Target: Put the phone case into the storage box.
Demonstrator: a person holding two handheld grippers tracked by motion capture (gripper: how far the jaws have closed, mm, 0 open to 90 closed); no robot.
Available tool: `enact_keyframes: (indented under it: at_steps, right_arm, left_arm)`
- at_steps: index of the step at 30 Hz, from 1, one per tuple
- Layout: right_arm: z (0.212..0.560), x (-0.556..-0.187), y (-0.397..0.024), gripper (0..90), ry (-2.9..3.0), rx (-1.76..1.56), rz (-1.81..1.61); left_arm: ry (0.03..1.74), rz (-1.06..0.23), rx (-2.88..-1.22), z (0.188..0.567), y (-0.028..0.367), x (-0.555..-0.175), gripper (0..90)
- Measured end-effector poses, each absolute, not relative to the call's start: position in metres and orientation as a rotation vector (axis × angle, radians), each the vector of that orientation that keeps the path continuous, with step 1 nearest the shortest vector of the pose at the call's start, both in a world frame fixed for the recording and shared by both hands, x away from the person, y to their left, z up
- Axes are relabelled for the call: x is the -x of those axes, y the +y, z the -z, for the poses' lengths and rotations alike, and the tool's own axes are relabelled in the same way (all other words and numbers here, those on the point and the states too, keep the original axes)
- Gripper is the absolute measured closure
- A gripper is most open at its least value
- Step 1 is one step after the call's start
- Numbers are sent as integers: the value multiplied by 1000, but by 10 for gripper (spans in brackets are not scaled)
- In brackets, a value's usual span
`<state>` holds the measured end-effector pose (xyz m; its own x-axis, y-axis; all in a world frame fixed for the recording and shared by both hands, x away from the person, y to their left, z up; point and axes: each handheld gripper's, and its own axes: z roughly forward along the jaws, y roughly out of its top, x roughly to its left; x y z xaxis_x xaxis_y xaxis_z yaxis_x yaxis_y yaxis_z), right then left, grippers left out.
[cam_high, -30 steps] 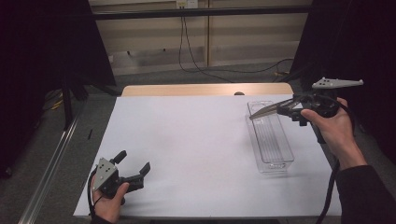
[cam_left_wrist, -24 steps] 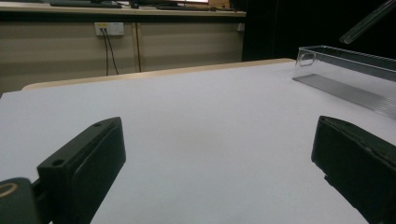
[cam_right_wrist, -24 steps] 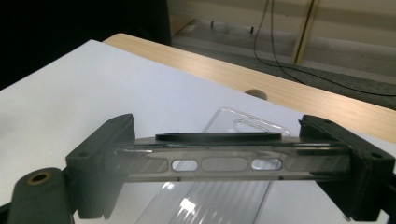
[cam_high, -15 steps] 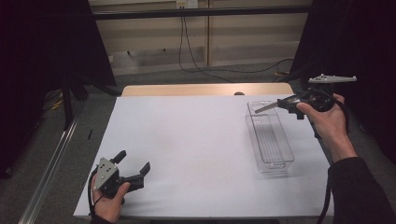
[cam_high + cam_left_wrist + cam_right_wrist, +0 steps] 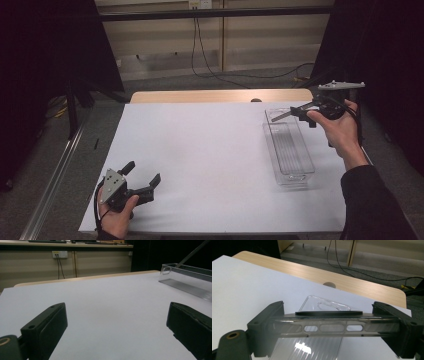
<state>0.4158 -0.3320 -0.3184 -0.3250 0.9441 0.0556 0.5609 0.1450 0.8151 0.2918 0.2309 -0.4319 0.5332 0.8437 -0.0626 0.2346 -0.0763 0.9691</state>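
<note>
Your right gripper point(image 5: 300, 112) hangs at the upper right of the high view, raised above the far end of the clear plastic tray point(image 5: 289, 148). Its jaws are clenched on a flat grey utensil point(image 5: 281, 115), whose slim end pokes out toward the left of the frame, over the tray's far rim. In the right gripper view that same utensil point(image 5: 332, 328) spans the gap from jaw to jaw, a slotted grey bar with a dark edge along its top, and the tray's handle end point(image 5: 325, 305) shows just behind it, with the ribbed floor below.

The tray lies lengthwise on the white sheet point(image 5: 200, 160) at the right of the high view, running from the middle right down toward the lower right. Your right hand point(image 5: 340, 132) sits just beside its right wall.

Your left gripper point(image 5: 142, 181) rests at the lower left of the high view, near the sheet's front edge and well apart from the tray. Its jaws stand spread wide with nothing between them; the left gripper view shows bare white sheet in the gap, and the tray point(image 5: 187, 277) far off at the upper right of that frame, with the utensil's tip point(image 5: 192, 252) slanting above it.
</note>
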Motion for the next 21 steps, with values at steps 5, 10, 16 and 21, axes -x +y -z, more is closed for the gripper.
enact_keyframes:
  at_steps: [5,10,16,21]
  right_arm:
    - [327,-419,-325,119,1941,-1462,-1035]
    - [335,-422,-320,119,1928,-1486,-988]
    - [342,-427,-312,119,1886,-1514,-949]
    - [344,-430,-305,119,1855,-1537,-919]
  left_arm:
    - [943,-653,-1606,432,231,-292,32]
    - [942,-656,-1610,432,231,-292,33]
    - [944,-659,-1611,432,231,-292,34]
    - [938,-662,-1615,432,231,-292,34]
